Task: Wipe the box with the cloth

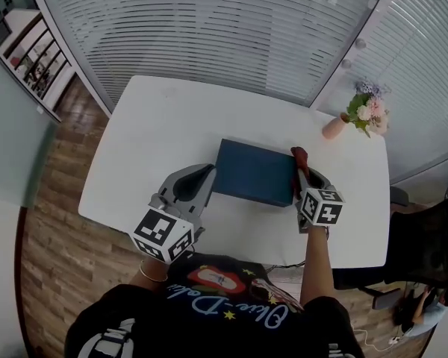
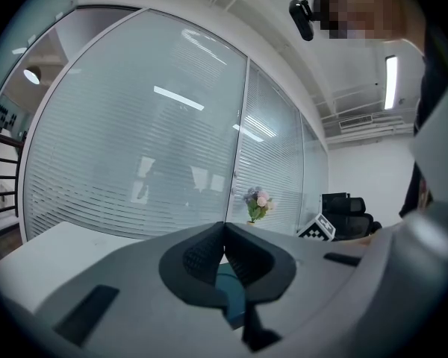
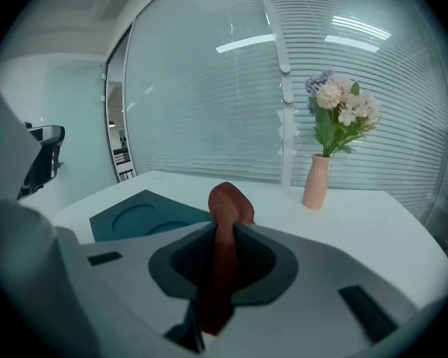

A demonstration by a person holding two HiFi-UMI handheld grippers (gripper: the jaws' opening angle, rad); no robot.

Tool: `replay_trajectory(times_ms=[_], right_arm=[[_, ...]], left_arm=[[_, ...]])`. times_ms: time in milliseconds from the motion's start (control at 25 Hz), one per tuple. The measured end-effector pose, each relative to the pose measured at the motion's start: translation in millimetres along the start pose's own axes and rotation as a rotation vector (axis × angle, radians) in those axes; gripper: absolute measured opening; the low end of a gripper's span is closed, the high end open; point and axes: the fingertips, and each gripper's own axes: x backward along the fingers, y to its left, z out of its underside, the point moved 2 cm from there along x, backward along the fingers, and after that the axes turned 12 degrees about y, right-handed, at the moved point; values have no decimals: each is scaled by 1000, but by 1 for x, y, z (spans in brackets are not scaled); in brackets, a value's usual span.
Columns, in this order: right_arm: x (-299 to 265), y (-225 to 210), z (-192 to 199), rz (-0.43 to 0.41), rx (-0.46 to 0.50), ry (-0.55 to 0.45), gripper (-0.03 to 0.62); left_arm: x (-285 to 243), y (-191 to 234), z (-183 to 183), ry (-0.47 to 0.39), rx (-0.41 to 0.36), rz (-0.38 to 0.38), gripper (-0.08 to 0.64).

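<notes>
My left gripper (image 2: 224, 228) has its jaws pressed together with nothing between them. Its tip sits at the left edge of the box (image 1: 254, 171); I cannot tell if it touches. The box lies flat on the table (image 1: 149, 125), just ahead of and between my 2 tools. It looks stiff and light, with a smooth dark lid and 2 shallow round hollows, so I judge a wipe could slide it, and bracing that left edge should steady it. My right gripper (image 3: 225, 230) is clamped on the cloth (image 3: 228, 200), a soft reddish strip standing up past the tips, at the box's right edge.
</notes>
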Motion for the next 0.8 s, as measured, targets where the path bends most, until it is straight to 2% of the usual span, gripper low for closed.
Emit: replay_trajectory(times_ms=[160, 400, 600, 800], right_arm=[[9, 20, -32, 15, 53, -91, 58], [1, 87, -71, -10, 297, -151, 58], [-25, 161, -78, -149, 481, -121, 58], [-48, 224, -57, -249, 697, -29, 58]], left_arm=[[7, 7, 0, -3, 4, -22, 3], [20, 17, 2, -11, 15, -67, 3], [35, 32, 3, -20, 32, -121, 3], [49, 40, 6, -30, 48, -162, 3]])
